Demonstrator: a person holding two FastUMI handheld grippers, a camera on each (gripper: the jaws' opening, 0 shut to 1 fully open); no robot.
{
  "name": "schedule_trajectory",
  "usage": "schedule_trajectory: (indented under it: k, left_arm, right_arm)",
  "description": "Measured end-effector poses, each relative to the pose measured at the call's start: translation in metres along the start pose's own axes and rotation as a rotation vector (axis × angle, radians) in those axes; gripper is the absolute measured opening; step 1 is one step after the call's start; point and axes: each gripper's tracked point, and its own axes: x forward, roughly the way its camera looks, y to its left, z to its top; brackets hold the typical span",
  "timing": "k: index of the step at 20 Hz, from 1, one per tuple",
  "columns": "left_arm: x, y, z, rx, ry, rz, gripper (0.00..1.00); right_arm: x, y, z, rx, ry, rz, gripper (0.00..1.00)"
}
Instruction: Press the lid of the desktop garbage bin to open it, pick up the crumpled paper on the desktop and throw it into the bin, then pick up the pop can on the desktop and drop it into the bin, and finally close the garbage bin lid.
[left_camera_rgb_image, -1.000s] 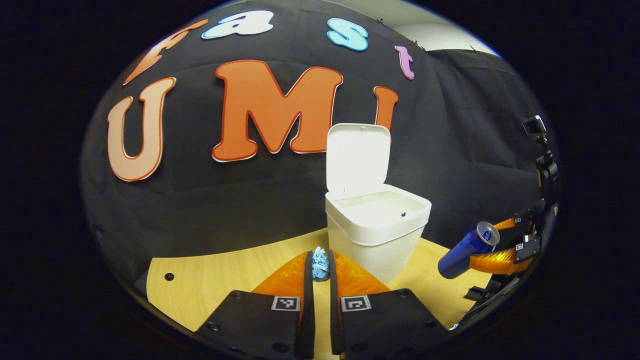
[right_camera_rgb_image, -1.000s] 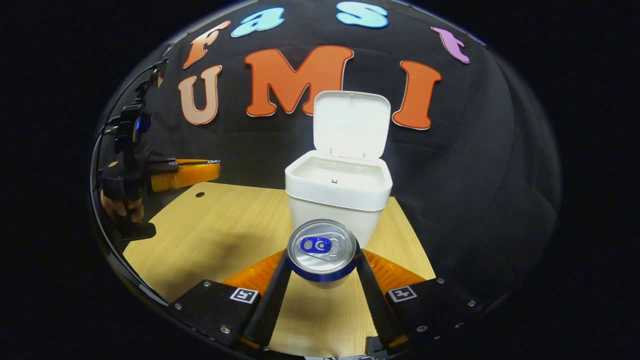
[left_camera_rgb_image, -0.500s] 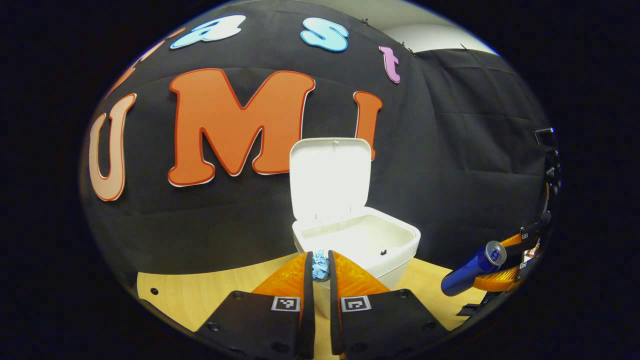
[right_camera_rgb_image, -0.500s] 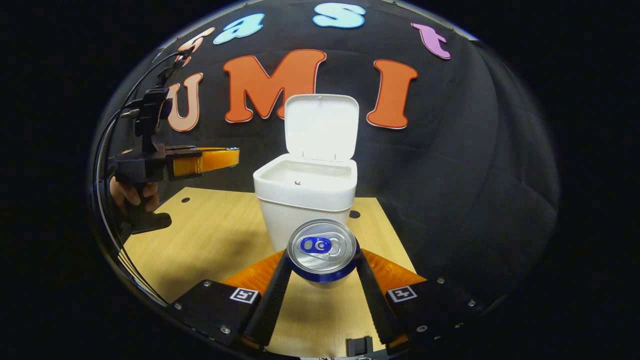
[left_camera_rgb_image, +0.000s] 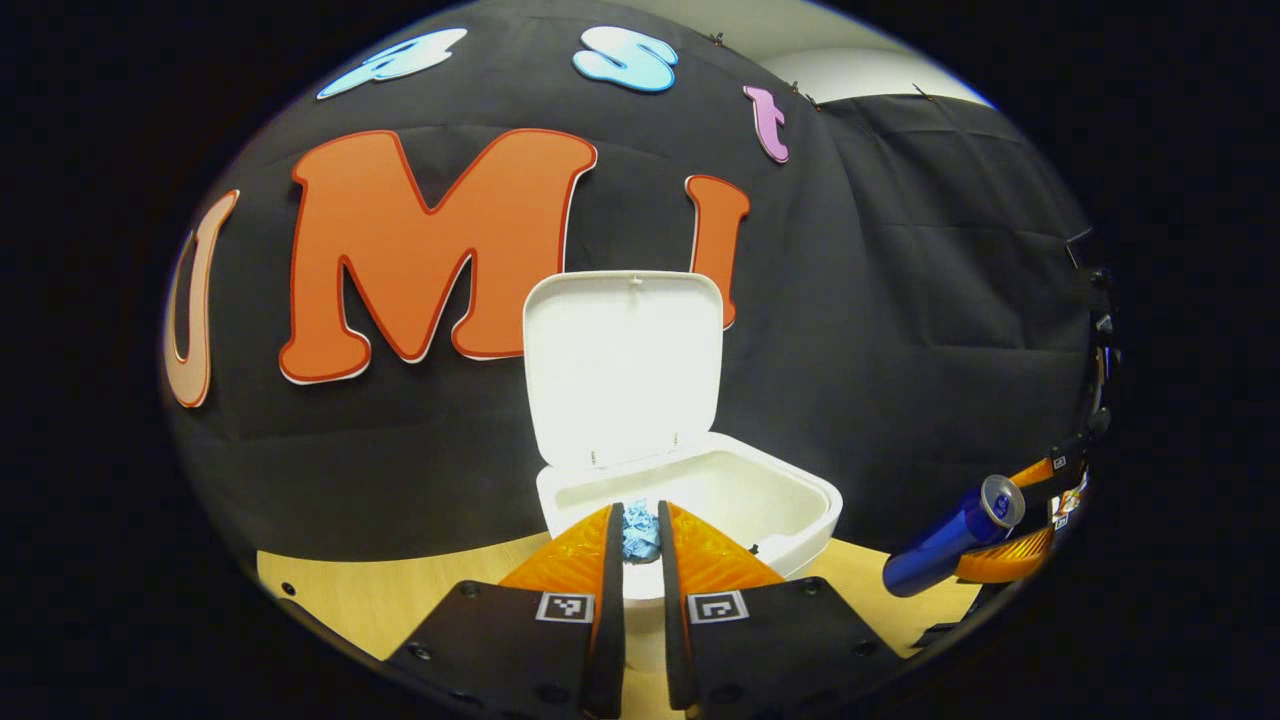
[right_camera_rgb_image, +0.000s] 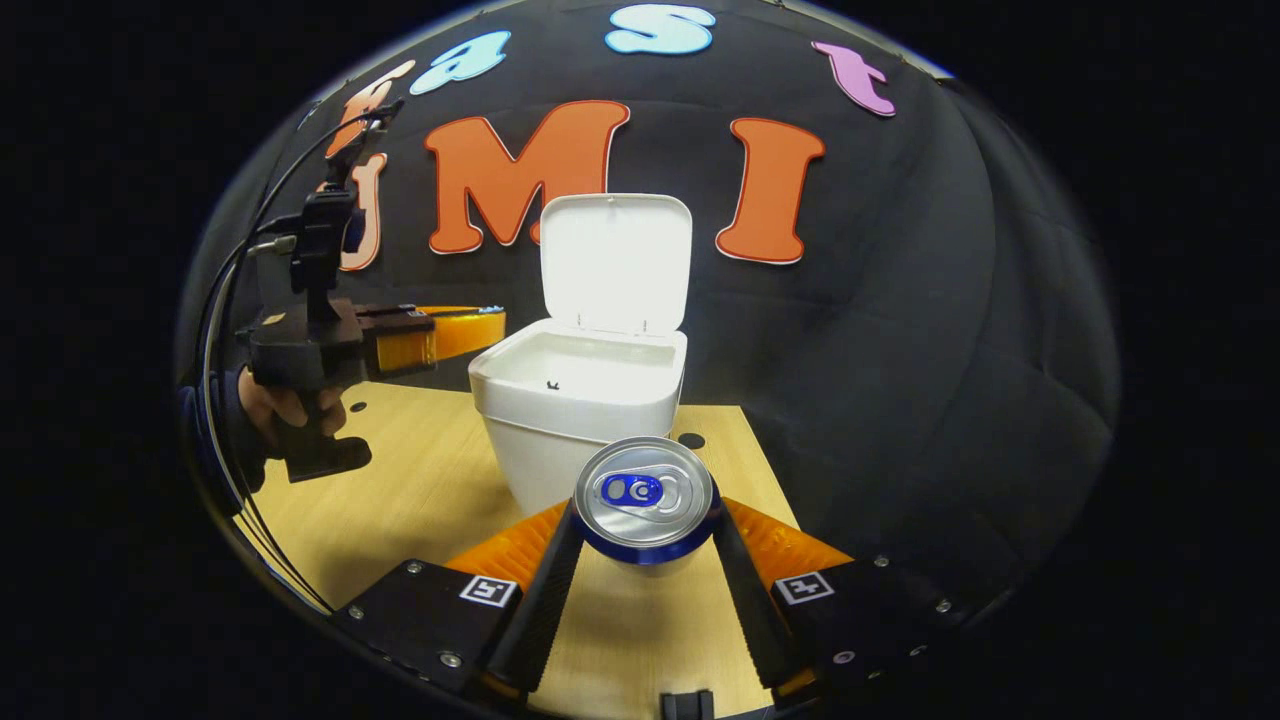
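The white garbage bin (left_camera_rgb_image: 800, 515) (right_camera_rgb_image: 560, 395) stands on the wooden desktop with its lid (left_camera_rgb_image: 622, 365) (right_camera_rgb_image: 615, 262) raised upright. My left gripper (left_camera_rgb_image: 640, 535) is shut on a small blue crumpled paper (left_camera_rgb_image: 640, 530), held at the bin's near rim, level with the opening. In the right gripper view the left gripper (right_camera_rgb_image: 495, 322) reaches the bin's left edge. My right gripper (right_camera_rgb_image: 645, 520) is shut on a blue pop can (right_camera_rgb_image: 645, 495), silver top facing the camera, held above the desktop in front of the bin. That can (left_camera_rgb_image: 945, 540) also shows at the right in the left gripper view.
The wooden desktop (right_camera_rgb_image: 400, 480) extends left of the bin, with small holes in its surface. A hand (right_camera_rgb_image: 275, 405) holds the left gripper's handle at the left edge. The black cloth wall rises close behind the bin.
My left gripper has carried the crumpled paper forward, from short of the bin to its near rim. The right gripper with the can has drifted slightly; the bin sits further left in its view.
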Motion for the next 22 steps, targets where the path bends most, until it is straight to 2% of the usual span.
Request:
schedule_trajectory:
  k: [2, 6, 8, 9, 10, 11, 15, 22]
  left_arm:
    - [0.005, -0.003, -0.002, -0.002, 0.002, -0.001, 0.20]
    - [0.011, -0.010, -0.002, 0.001, 0.001, -0.019, 0.27]
    - [0.011, -0.009, -0.003, 0.005, 0.002, -0.018, 0.33]
    - [0.011, -0.008, -0.004, 0.003, 0.003, -0.017, 0.48]
    - [0.010, -0.006, -0.003, -0.001, 0.003, -0.011, 0.53]
    - [0.008, -0.004, -0.004, -0.007, 0.003, -0.004, 0.66]
    - [-0.005, 0.007, -0.006, -0.031, 0.013, 0.028, 0.86]
    - [-0.041, 0.046, -0.013, -0.054, 0.033, 0.125, 0.86]
  right_arm:
    - [0.004, -0.007, 0.014, -0.012, -0.022, -0.003, 0.79]
    - [0.010, -0.015, 0.033, -0.020, -0.057, -0.002, 0.79]
    - [0.014, -0.017, 0.039, -0.030, -0.068, 0.003, 0.79]
    - [0.016, -0.017, 0.041, -0.034, -0.070, 0.009, 0.79]
    - [0.018, -0.017, 0.046, -0.038, -0.078, 0.011, 0.79]
    - [0.019, -0.017, 0.048, -0.043, -0.084, 0.019, 0.79]
    - [0.025, -0.012, 0.064, -0.061, -0.112, 0.044, 0.79]
    - [0.037, 0.001, 0.108, -0.101, -0.193, 0.088, 0.79]
